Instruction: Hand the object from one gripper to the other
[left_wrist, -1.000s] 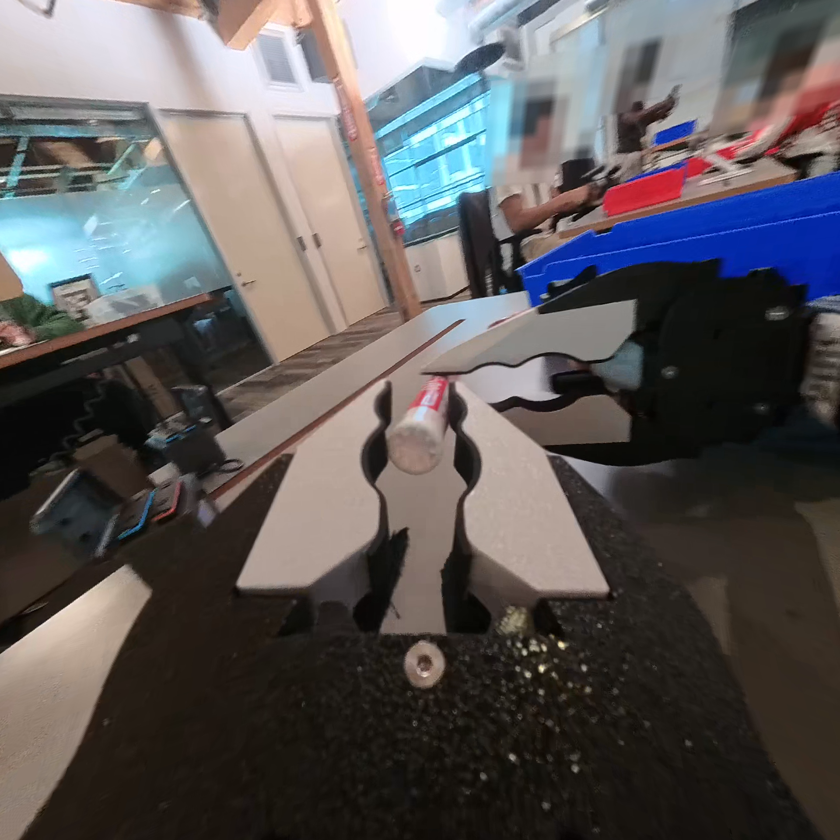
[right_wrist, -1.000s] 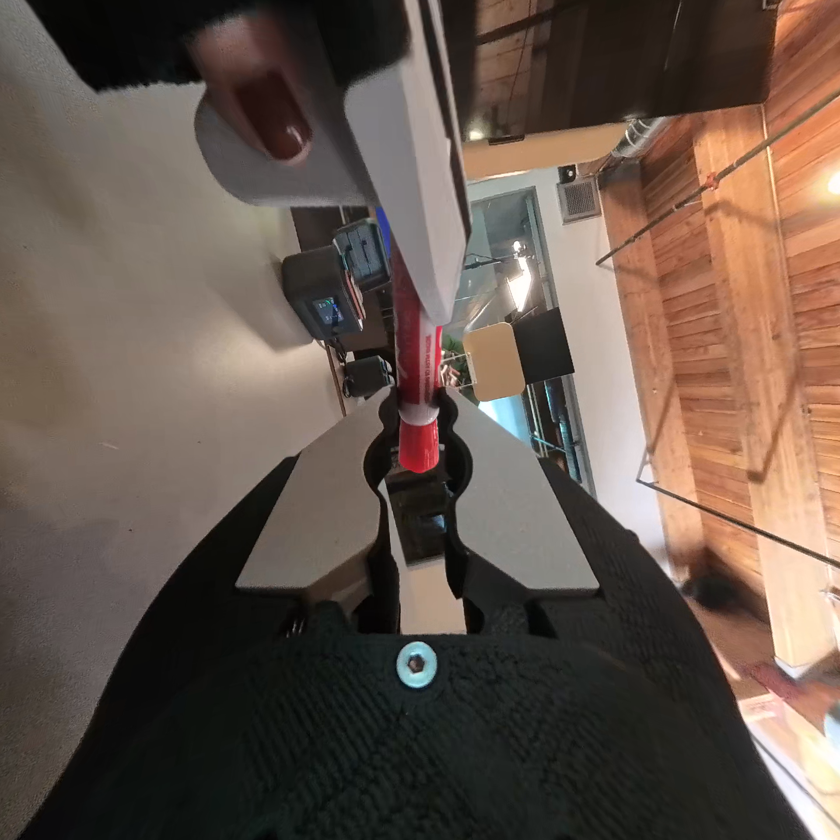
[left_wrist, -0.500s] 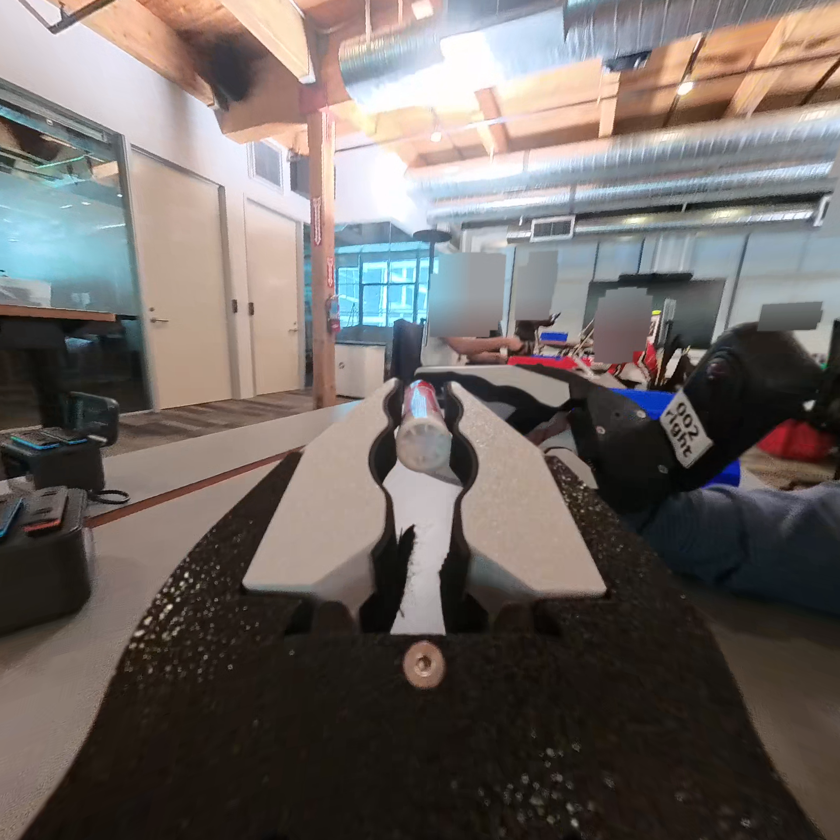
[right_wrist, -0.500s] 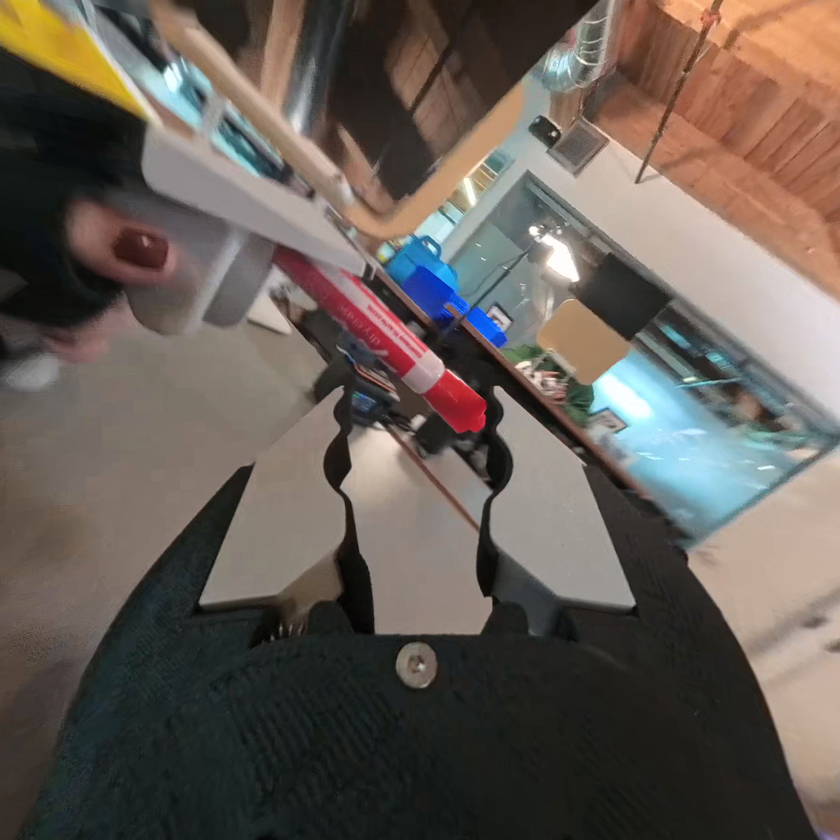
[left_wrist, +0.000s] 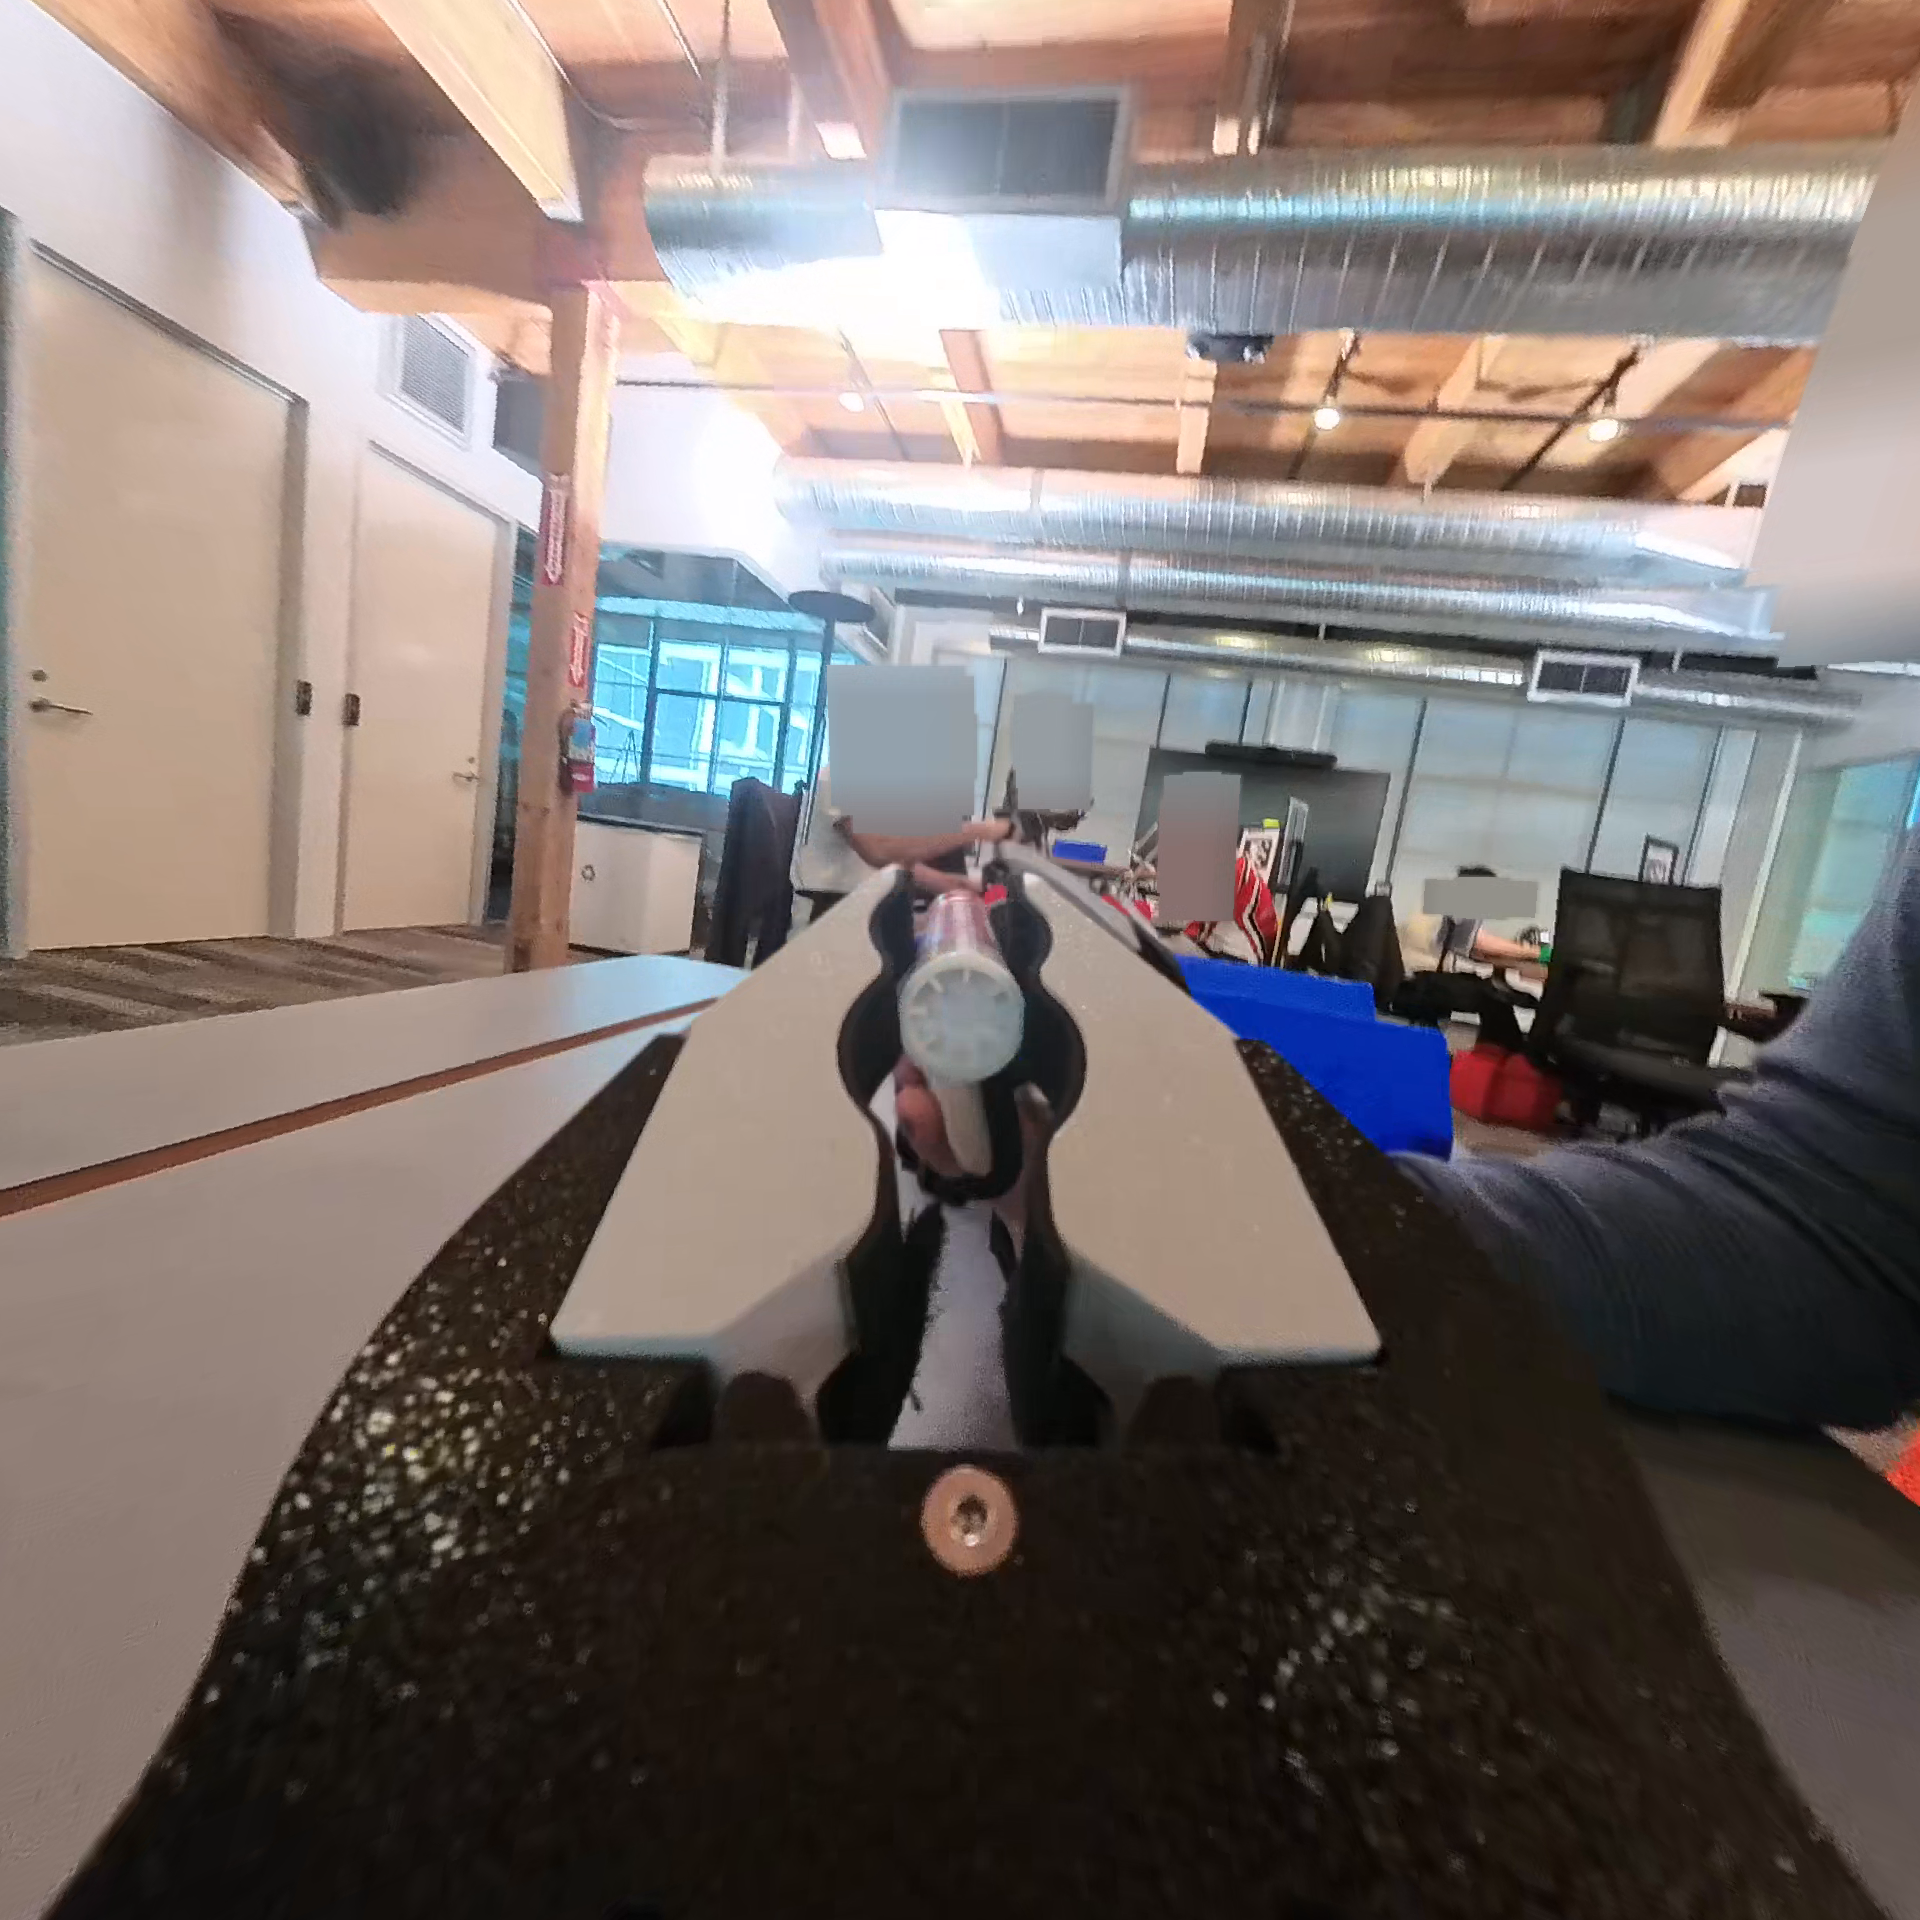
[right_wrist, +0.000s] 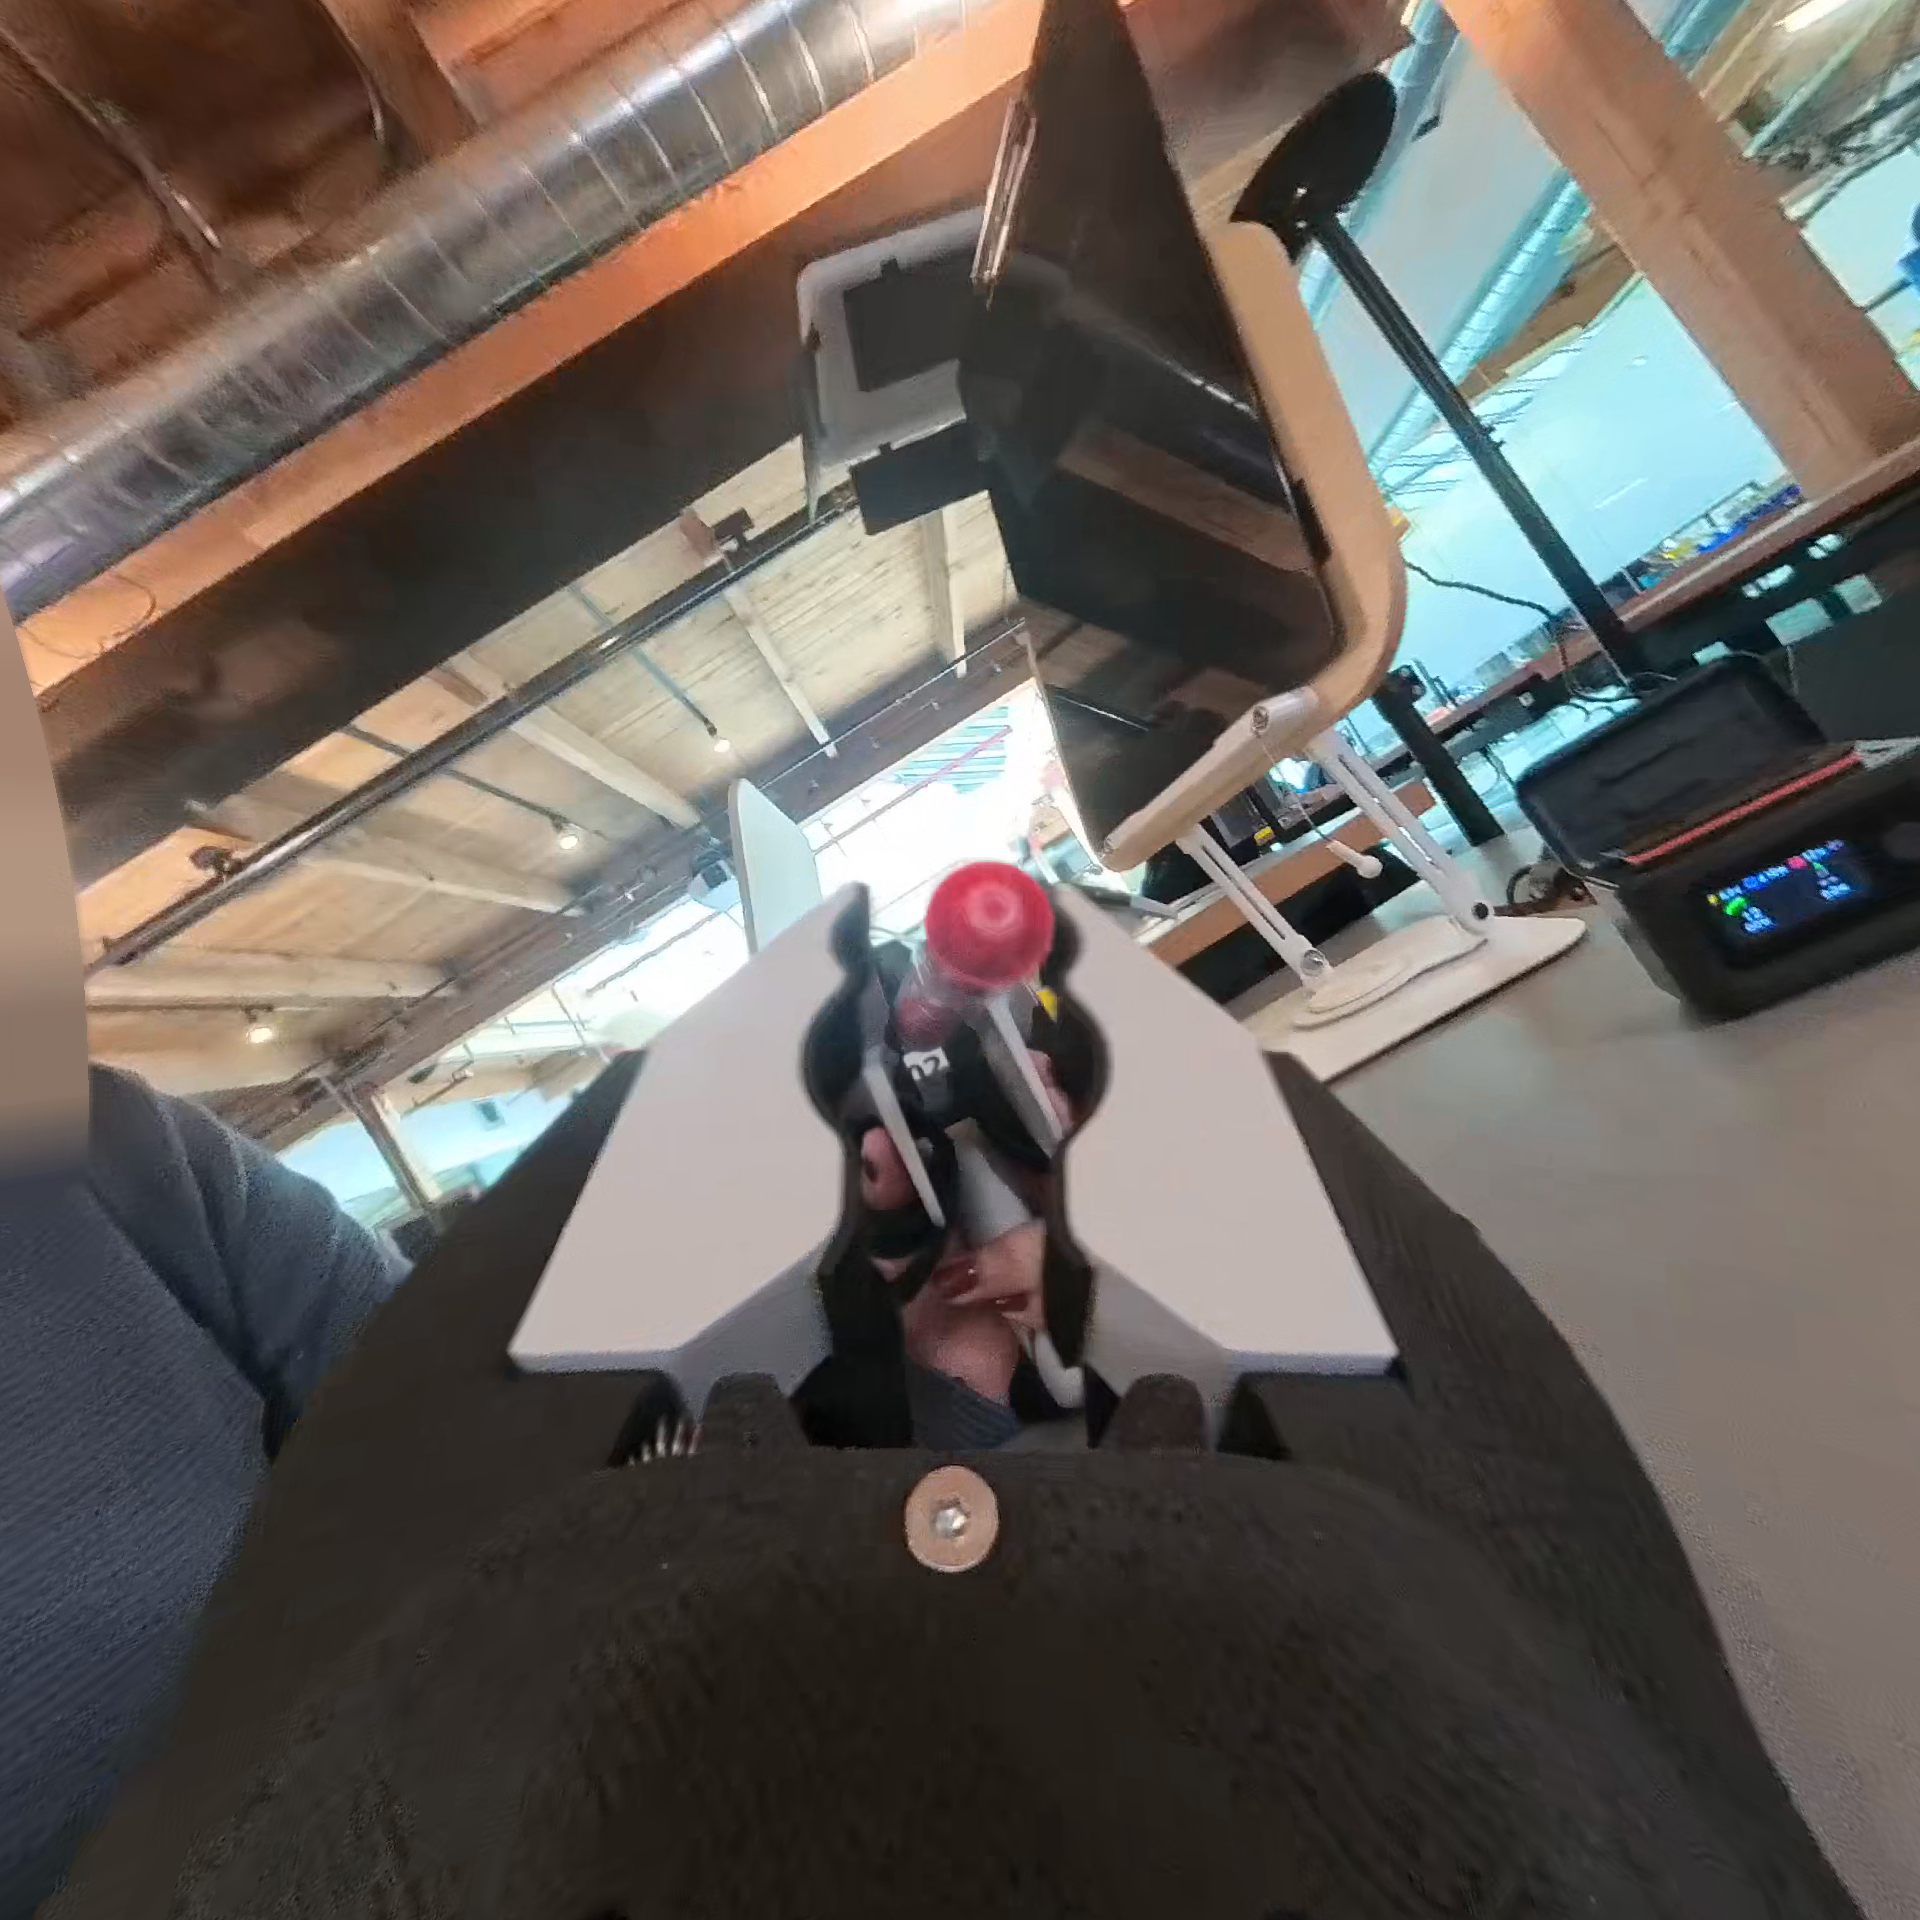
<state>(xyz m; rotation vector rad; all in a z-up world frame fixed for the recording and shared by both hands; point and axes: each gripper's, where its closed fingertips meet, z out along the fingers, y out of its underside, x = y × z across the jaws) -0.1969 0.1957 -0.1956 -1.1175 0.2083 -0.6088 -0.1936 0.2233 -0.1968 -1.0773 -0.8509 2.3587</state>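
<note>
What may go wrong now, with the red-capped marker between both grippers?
The left gripper holds the red-capped, white-ended marker only near its fingertips, so a bump may tilt it. The right gripper looks open, with the cap off centre, nearer one finger; closing may push the marker sideways.

Right gripper (right_wrist: 956, 935) pointing upward toward ceiling, grey fingers (right_wrist: 727, 1164) standing apart around red marker cap (right_wrist: 987, 923). Whether cap touching right finger, unclear. Marker (right_wrist: 940, 987) facing camera end-on, barrel running away into left gripper (right_wrist: 951, 1049) seen through gap. Person's hand (right_wrist: 977, 1299) showing below. Blue-grey sleeve (right_wrist: 135, 1299) sitting at left. Black device with lit screen (right_wrist: 1766, 883) resting on grey table (right_wrist: 1610, 1247) at right.
</note>
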